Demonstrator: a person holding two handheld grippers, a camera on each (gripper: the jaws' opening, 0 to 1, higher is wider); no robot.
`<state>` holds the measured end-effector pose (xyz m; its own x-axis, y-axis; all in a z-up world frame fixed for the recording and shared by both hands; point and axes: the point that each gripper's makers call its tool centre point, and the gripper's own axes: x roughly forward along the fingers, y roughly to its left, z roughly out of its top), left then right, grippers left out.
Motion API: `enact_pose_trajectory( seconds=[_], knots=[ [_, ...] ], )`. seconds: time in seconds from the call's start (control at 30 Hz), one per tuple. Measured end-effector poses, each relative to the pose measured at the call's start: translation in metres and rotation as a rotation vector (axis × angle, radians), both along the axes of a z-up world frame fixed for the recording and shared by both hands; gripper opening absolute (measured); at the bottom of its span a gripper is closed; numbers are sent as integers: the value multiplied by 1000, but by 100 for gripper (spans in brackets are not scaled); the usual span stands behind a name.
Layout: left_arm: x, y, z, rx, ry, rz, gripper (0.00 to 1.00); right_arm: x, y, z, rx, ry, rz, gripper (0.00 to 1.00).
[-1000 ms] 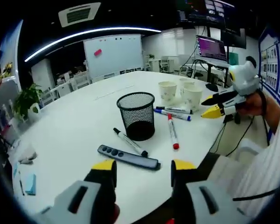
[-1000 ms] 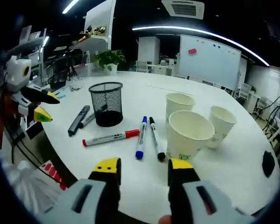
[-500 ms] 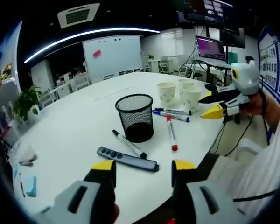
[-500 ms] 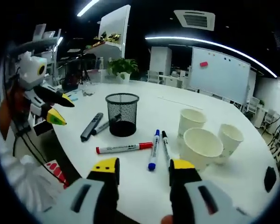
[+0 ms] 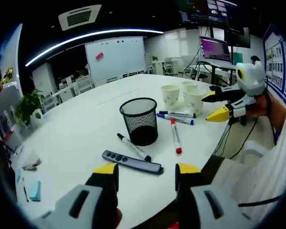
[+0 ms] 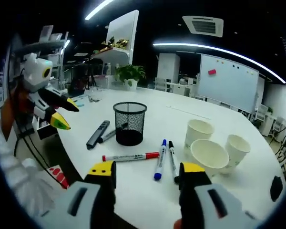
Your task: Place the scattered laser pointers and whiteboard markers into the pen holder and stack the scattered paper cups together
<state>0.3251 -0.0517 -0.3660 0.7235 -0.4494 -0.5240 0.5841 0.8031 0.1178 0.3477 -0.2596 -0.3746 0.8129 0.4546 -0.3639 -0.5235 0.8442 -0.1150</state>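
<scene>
on the white table (image 5: 76,129), left to right in the left claw view: black laser pointer (image 5: 131,162), black marker (image 5: 133,146), mesh pen holder (image 5: 139,120), red marker (image 5: 175,135), blue marker (image 5: 175,118), three paper cups (image 5: 171,94). left claw (image 5: 145,171) released, empty; right claw (image 6: 145,169) released, empty.

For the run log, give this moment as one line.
grippers: open, empty | markers: on table | holder: empty | cups: unstacked
</scene>
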Motion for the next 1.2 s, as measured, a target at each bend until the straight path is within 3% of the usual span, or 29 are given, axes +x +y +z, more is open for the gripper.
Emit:
enact_pose_trajectory(
  seconds=[0.43,0.83,1.2],
  knots=[
    [-3,-5,-3,6,12,-10,48,5,-13,9,33,-32,-46,63],
    [-3,-4,-3,8,13,-8,48,9,-19,12,33,-48,-70,63],
    [-2,-5,-2,14,7,-24,48,9,-20,26,63,-105,-57,63]
  ],
)
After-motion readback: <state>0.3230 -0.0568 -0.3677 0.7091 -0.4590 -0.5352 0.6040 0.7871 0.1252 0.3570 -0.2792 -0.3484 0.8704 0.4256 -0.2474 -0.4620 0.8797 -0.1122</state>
